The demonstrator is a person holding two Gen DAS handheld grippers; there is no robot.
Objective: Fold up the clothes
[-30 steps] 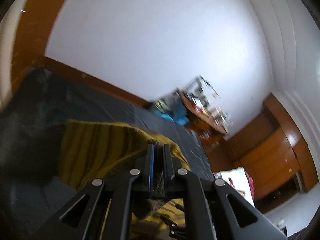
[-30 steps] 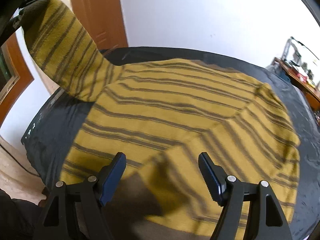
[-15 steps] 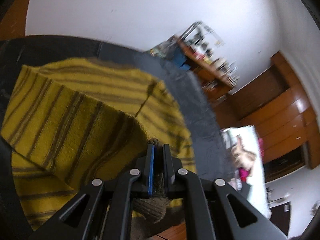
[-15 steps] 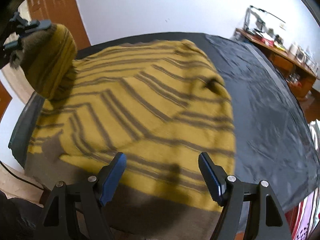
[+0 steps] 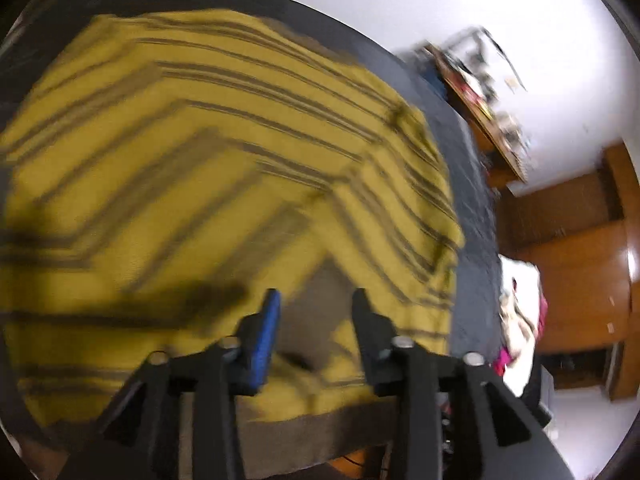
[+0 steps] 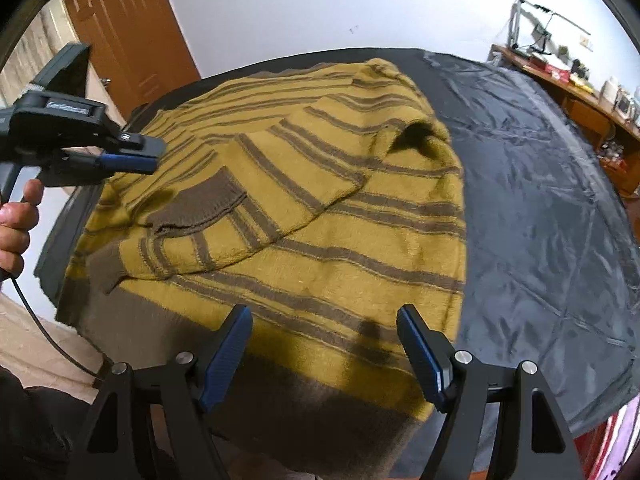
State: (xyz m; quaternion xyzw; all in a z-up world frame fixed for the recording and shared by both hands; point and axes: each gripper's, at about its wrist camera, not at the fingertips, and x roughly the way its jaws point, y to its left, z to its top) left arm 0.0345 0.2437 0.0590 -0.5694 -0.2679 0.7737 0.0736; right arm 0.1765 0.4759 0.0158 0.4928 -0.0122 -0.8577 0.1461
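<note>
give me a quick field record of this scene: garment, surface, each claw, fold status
garment: yellow sweater with brown stripes, spread flat
sleeve: one sleeve folded across the body, brown cuff lying on top
surface: dark cloth-covered table
left claw: open, above the sweater, holding nothing
right claw: open, over the brown hem, holding nothing
fold status: sleeve laid in; body not yet folded
background: cluttered wooden desk, brown door
</note>
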